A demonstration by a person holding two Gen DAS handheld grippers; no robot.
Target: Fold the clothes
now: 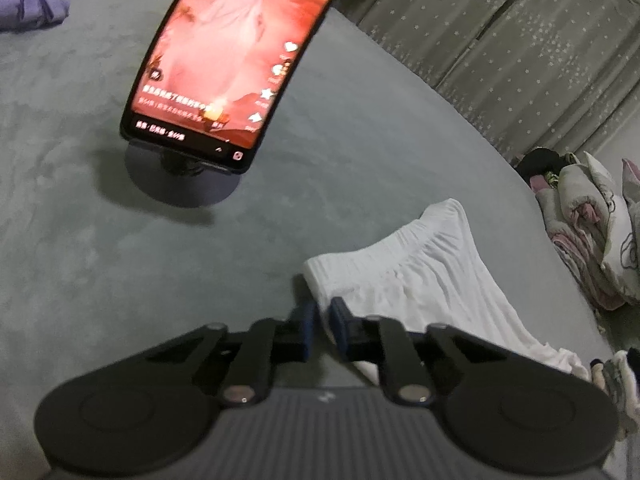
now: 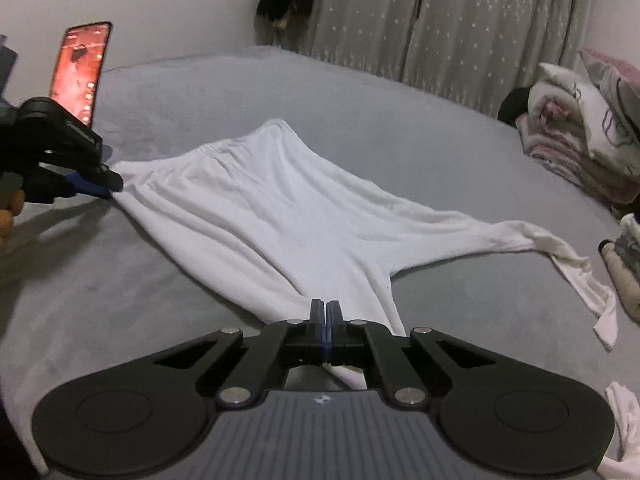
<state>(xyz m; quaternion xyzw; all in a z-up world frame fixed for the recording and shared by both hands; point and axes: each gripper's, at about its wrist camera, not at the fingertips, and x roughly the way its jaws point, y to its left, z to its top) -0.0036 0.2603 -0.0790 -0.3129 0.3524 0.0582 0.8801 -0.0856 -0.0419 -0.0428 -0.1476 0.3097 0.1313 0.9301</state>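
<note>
White pants (image 2: 256,208) lie spread on a grey bed (image 2: 440,152), waistband toward the far side, one leg trailing to the right. My right gripper (image 2: 325,308) is shut on the near leg of the pants. My left gripper (image 1: 323,316) holds the waistband corner of the white pants (image 1: 420,272), its blue pads close around the fabric edge. It also shows at the left of the right wrist view (image 2: 100,188), pinching that corner.
A lit phone (image 1: 232,56) stands on a round stand (image 1: 180,176) on the bed. A purple garment (image 1: 28,4) lies far left. Folded bedding (image 2: 584,128) and a clothes pile (image 2: 624,264) sit at the right edge. Curtains (image 2: 440,20) hang behind.
</note>
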